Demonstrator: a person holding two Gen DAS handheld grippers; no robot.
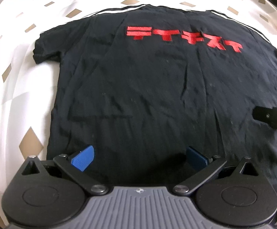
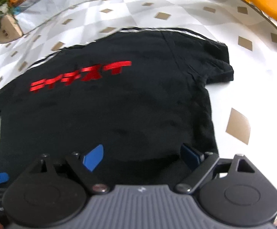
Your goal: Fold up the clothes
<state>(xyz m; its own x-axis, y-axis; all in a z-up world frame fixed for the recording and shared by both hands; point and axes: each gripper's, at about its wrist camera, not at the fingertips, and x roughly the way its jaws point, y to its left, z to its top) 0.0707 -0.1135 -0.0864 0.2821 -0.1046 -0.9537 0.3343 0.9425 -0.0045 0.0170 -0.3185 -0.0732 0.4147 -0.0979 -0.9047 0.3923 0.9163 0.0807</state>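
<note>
Across the middle of the white cloth-covered surface with tan diamond marks (image 1: 20, 87), a black short-sleeved T-shirt with red block lettering (image 1: 157, 87) lies spread flat, its hem toward the near edge. Over that hem the left gripper (image 1: 139, 159) hovers with blue-padded jaws apart, holding nothing. Likewise the right gripper (image 2: 141, 157), jaws apart near the hem's right corner.
</note>
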